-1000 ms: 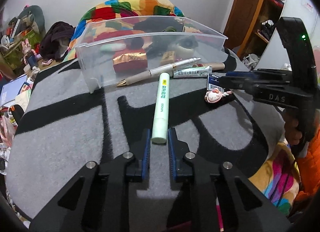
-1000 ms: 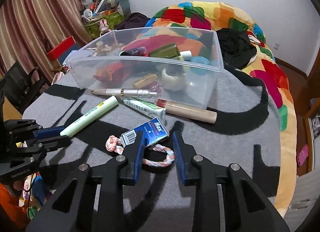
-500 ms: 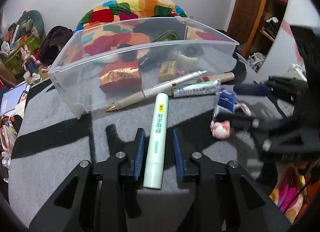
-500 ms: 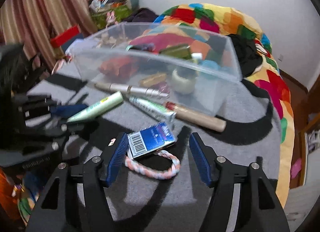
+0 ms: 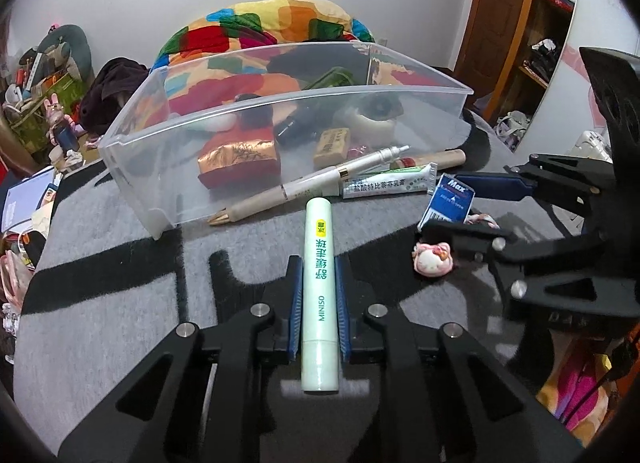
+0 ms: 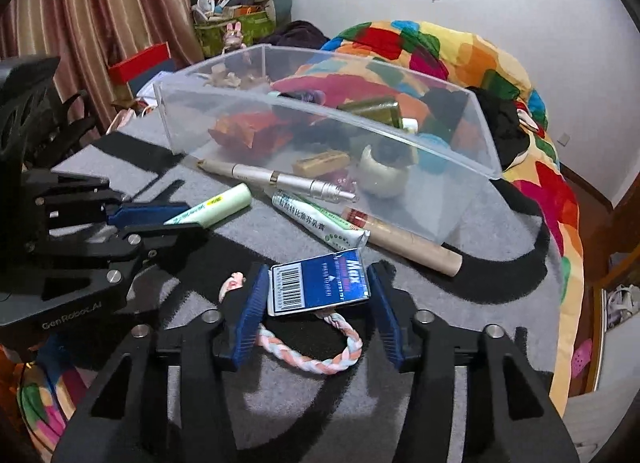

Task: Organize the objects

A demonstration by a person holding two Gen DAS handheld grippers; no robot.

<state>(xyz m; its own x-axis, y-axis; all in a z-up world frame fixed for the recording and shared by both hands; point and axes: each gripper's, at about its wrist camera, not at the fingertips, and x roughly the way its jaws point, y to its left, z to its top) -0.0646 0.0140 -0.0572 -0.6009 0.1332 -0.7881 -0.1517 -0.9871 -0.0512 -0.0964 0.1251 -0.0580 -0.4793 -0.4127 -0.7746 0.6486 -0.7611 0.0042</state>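
From my left wrist camera, my left gripper (image 5: 318,303) is clamped on the pale green tube (image 5: 319,287), both blue pads pressed against its sides, with the tube pointing ahead toward the clear plastic bin (image 5: 280,131). The tube lies low over the grey and black blanket (image 5: 120,295). Just beyond its tip a white pen (image 5: 308,185) and a white ointment tube (image 5: 386,185) lie against the bin's front wall. To the right a small pink charm (image 5: 434,259) sits on the blanket beside my other gripper.

From my right wrist camera, my right gripper (image 6: 318,299) is half-wide and closing around the blue Max box (image 6: 319,287). The left pad touches the box's barcode end; whether the right pad touches it I cannot tell. The box rests on a braided pastel loop (image 6: 320,347). A brown stick (image 6: 404,237) lies just ahead, along the bin (image 6: 460,167).
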